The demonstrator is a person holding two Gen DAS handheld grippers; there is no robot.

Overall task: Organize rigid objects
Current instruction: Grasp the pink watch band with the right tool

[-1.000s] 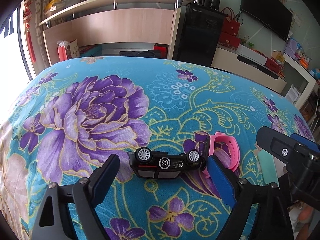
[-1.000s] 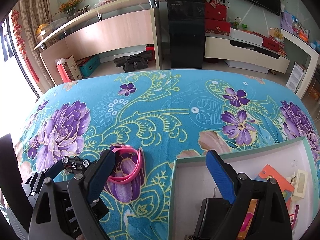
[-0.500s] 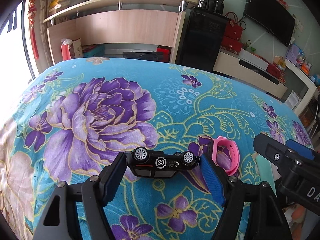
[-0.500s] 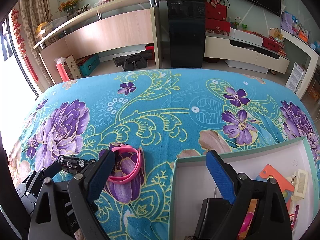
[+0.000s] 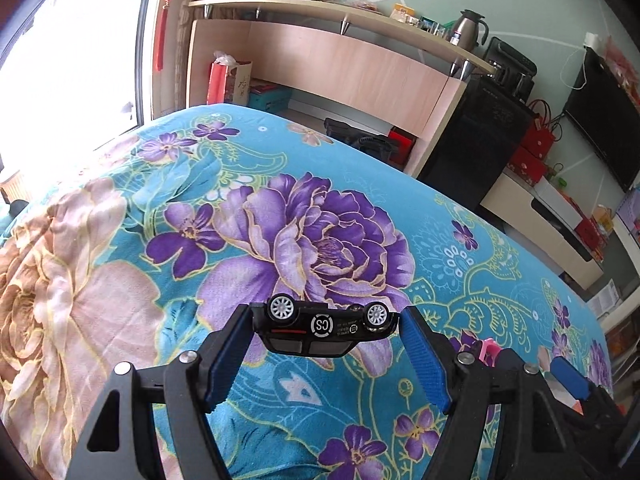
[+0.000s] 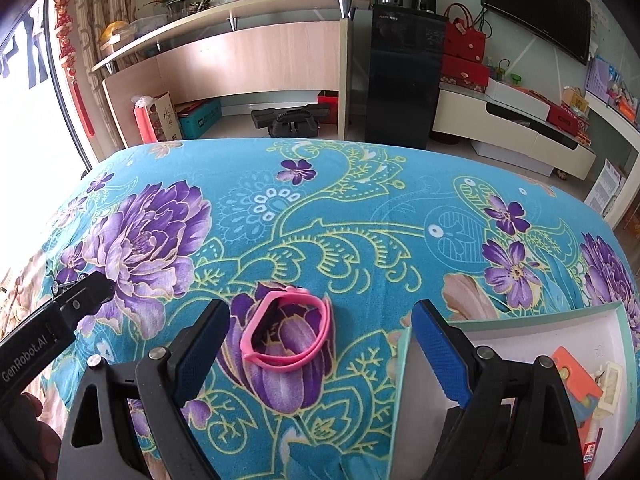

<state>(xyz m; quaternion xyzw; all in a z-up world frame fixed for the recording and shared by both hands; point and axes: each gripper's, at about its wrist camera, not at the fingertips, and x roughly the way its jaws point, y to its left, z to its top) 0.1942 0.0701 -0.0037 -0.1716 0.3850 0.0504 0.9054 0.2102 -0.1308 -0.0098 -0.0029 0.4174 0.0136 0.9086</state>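
Observation:
My left gripper [image 5: 325,328] is shut on a black toy car [image 5: 324,330], held on its side with its wheels up, lifted above the floral cloth [image 5: 120,280]. A pink wristband [image 6: 289,332] lies on the cloth just ahead of my right gripper [image 6: 320,320], which is open and empty. A white tray with a green rim [image 6: 520,316] sits at the right, holding an orange piece [image 6: 572,372] and other small items. The left gripper's body [image 6: 64,312] shows at the left of the right wrist view.
The cloth covers a wide surface. Beyond its far edge stand a wooden shelf unit [image 6: 256,60], a black cabinet [image 6: 404,76] and a low white TV stand [image 6: 520,136]. A bright window is at the left.
My left gripper closed on the toy car, lifted it off the cloth and swung left. The right gripper moved slightly forward over the wristband, staying open.

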